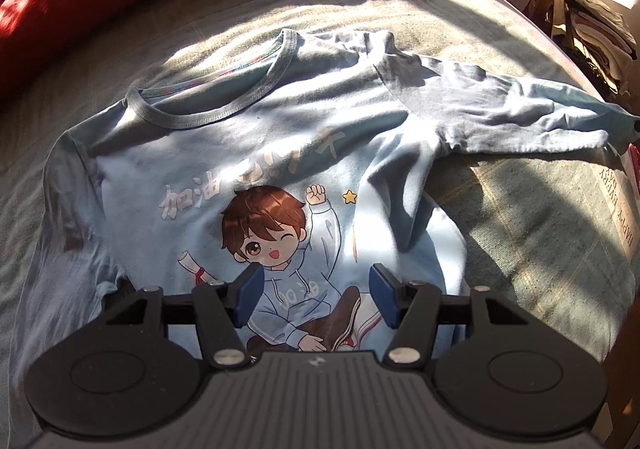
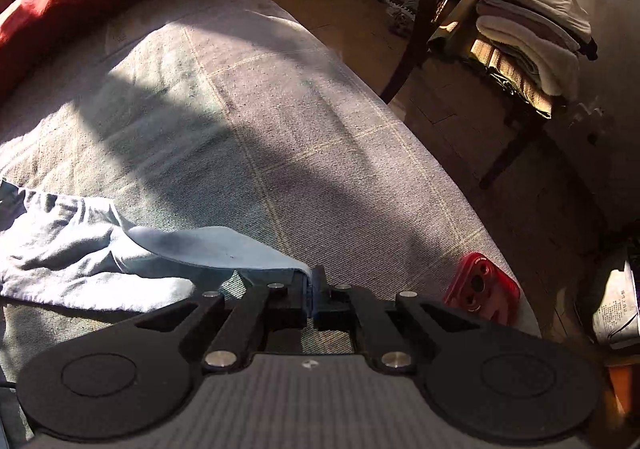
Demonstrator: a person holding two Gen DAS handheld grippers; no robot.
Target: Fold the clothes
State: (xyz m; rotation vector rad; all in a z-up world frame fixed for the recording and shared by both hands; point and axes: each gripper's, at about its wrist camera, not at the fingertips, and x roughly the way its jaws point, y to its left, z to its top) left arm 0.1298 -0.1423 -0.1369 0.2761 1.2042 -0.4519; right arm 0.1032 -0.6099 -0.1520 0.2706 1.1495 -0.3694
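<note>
Overhead, left tongs (image 1: 316,295) gape above the shirt (image 1: 248,153) on the grey bed (image 2: 280,137); right tongs (image 2: 314,289) pinch its sleeve (image 2: 208,249).

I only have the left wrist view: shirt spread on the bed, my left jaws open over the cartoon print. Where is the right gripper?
Observer: The right gripper is shut on the sleeve cuff of the light blue shirt, at the far end of the sleeve.
Operator: Anything close to it that I might hit?
Observer: Yes, a red phone lies on the bed cover, just to the right of the gripper near the bed's edge.
Operator: Are there folded clothes anywhere?
Observer: A stack of folded clothes sits on a stool beyond the bed, off to the right.
</note>
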